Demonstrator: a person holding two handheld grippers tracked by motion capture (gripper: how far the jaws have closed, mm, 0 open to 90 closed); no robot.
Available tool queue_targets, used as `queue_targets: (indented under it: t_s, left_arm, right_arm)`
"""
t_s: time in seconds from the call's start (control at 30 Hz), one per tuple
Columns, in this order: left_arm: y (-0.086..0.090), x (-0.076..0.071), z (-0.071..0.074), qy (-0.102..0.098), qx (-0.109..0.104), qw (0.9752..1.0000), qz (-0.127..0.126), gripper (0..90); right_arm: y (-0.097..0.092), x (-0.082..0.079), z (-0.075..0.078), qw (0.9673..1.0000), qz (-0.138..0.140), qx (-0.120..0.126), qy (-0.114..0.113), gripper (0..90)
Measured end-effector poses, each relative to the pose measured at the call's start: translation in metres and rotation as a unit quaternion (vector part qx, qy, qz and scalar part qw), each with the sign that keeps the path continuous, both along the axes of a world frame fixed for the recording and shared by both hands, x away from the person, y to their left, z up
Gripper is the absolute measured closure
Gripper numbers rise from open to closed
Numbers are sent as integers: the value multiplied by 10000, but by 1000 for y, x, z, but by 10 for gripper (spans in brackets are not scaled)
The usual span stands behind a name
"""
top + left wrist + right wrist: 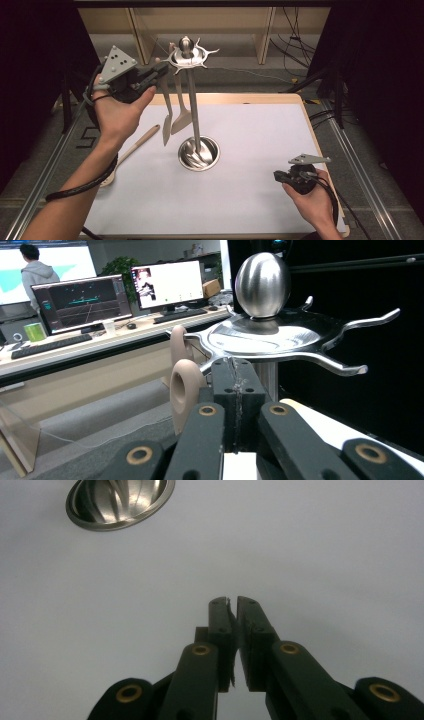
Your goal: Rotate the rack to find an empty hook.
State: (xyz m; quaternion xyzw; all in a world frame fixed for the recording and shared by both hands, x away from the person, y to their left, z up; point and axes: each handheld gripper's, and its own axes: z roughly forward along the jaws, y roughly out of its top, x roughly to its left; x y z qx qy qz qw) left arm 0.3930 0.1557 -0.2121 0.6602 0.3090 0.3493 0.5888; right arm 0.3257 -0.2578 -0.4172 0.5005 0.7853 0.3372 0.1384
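Observation:
A steel utensil stand point(194, 110) rises from a round base point(199, 153) on the white mat. Its hooked top plate point(186, 59) carries a ball knob point(262, 279). Two beige spatulas point(166, 122) point(181, 117) hang from the hooks. My left gripper point(162, 70) is held high at the left rim of the top plate, jaws shut with nothing between them. In the left gripper view its tips point(234, 371) sit just under a hook, right of a spatula's handle loop point(184, 387). A wooden spoon point(135, 147) lies on the mat, partly behind my left forearm. My right gripper point(276, 175) rests low at the right, shut and empty point(233, 601).
The white mat point(250, 140) covers a wood-edged table point(305, 107). The stand's base point(120, 502) lies ahead and left of my right gripper. Cables point(295, 45) trail on the floor behind the table. Desks with monitors point(80, 302) stand beyond the left gripper.

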Motion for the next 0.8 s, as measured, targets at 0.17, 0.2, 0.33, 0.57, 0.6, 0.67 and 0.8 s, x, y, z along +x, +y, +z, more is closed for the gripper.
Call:
queue_targets:
  t_s: [0.17, 0.2, 0.33, 0.57, 0.6, 0.67, 0.8]
  left_arm:
    - [3, -4, -7, 127, -103, 9997, -171, 865]
    - [4, -6, -8, 126, -111, 9996, -208, 853]
    - [9, -17, -15, 109, -88, 9995, -276, 806]
    - [24, -31, -32, 132, -93, 9996, -243, 717]
    - [26, -32, -34, 148, -86, 9996, -231, 707]
    - [31, -34, -38, 146, -94, 9997, -165, 665]
    - [46, -35, -48, 211, -93, 9997, 51, 634]
  right_arm:
    - [0, 0, -1, 10000, -4, 7, -25, 841]
    - [0, 0, -1, 10000, 9, 23, -21, 838]
    - [-1, 1, -2, 10000, 39, -20, -76, 833]
    - [-5, 2, -4, 9999, 43, -16, -124, 827]
    - [-5, 2, -4, 9999, 29, 39, -104, 827]
    - [-5, 0, -3, 10000, -78, -7, -18, 825]
    - [-7, 0, -3, 9999, -46, -51, -123, 822]
